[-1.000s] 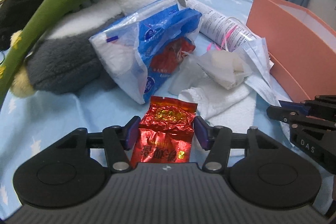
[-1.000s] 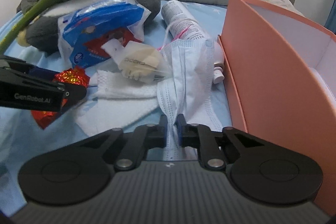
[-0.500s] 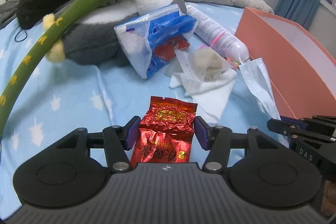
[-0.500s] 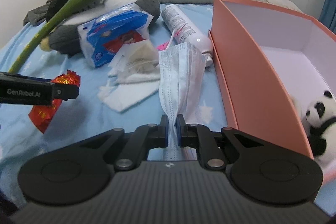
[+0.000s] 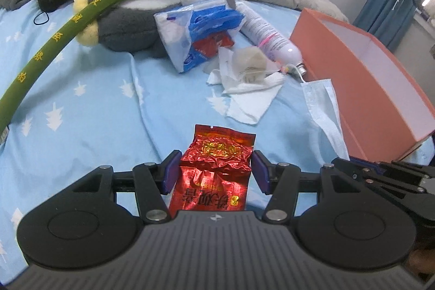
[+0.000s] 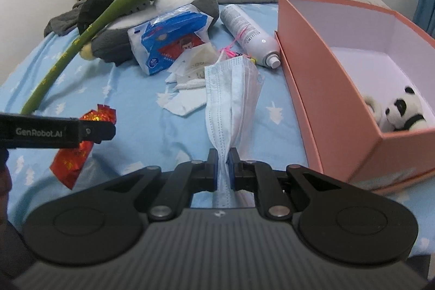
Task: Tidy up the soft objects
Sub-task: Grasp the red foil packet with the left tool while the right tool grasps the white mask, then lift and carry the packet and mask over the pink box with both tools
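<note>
**A:** What did each hand have hold of at that point?

**B:** The left gripper (image 5: 214,175) had its jaws closed partway on a red foil packet (image 5: 214,170), pressing its two sides and carrying it clear of the bed (image 5: 81,127). The right gripper (image 6: 223,167) had its jaws almost fully closed on the bunched lower end of a blue face mask (image 6: 231,99), and the rest of the mask hung off the sheet ahead of it.

**A:** And the box?

**B:** The pink box (image 6: 326,89) sat at the right edge of the bed, open at the top, with a small panda toy (image 6: 402,113) in its near corner. The box was just right of the mask, while the packet was further over to the left.

**A:** So how should the drop have gone?

**B:** I'd have taken the mask first, since it was closer. The main thing was to lift it high enough for the loose end to clear the near wall, then let go only once all of it was over the opening. A limp mask tends to drape over a rim. The packet was stiffer, but a side pinch on crinkled foil can slip, so a level, unhurried carry seemed wise.

**A:** Anything in the way?

**B:** The two grippers were close together, so I'd have moved them one at a time. The tissue pack (image 6: 168,42), spray can (image 6: 250,37) and grey plush (image 5: 127,23) near the head of the bed were well apart from that path.
</note>
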Action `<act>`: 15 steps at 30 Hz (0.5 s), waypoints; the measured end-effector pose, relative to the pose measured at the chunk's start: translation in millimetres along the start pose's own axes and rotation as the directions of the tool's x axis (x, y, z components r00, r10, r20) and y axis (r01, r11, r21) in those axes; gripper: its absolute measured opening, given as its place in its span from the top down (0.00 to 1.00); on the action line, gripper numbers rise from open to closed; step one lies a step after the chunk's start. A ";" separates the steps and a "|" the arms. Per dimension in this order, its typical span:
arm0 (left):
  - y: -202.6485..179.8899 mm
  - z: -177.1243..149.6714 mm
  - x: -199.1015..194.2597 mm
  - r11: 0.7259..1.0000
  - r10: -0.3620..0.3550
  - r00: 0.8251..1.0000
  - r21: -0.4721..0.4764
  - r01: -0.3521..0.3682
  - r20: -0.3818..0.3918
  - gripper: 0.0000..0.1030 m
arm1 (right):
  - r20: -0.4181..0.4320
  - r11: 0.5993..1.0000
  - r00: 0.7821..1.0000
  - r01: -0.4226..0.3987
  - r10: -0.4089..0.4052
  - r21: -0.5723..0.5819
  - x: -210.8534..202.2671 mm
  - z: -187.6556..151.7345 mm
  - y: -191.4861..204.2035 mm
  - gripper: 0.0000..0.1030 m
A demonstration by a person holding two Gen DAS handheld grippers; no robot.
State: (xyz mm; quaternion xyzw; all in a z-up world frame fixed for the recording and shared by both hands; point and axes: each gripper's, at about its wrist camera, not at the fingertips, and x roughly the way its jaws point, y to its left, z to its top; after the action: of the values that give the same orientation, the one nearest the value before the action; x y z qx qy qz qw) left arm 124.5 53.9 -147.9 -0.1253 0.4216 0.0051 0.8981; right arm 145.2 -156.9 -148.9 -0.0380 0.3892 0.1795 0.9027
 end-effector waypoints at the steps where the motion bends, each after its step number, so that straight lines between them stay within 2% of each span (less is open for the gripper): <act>1: -1.3 0.2 -2.0 1.000 -0.003 1.000 0.004 0.003 0.004 0.40 | 0.004 1.000 1.000 0.001 -0.001 0.006 -2.9 -0.5 -0.8 0.89; 15: -31.1 14.9 -34.5 0.998 -0.053 0.996 0.033 0.051 0.073 0.40 | 0.096 0.998 0.995 0.006 -0.011 0.060 -48.3 2.0 -14.9 0.89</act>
State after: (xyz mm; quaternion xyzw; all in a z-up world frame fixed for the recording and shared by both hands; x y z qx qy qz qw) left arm 117.1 30.6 -105.8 -0.1220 0.3846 -0.0200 0.9148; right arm 121.3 -184.6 -114.1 -0.0039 0.3501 0.1656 0.9220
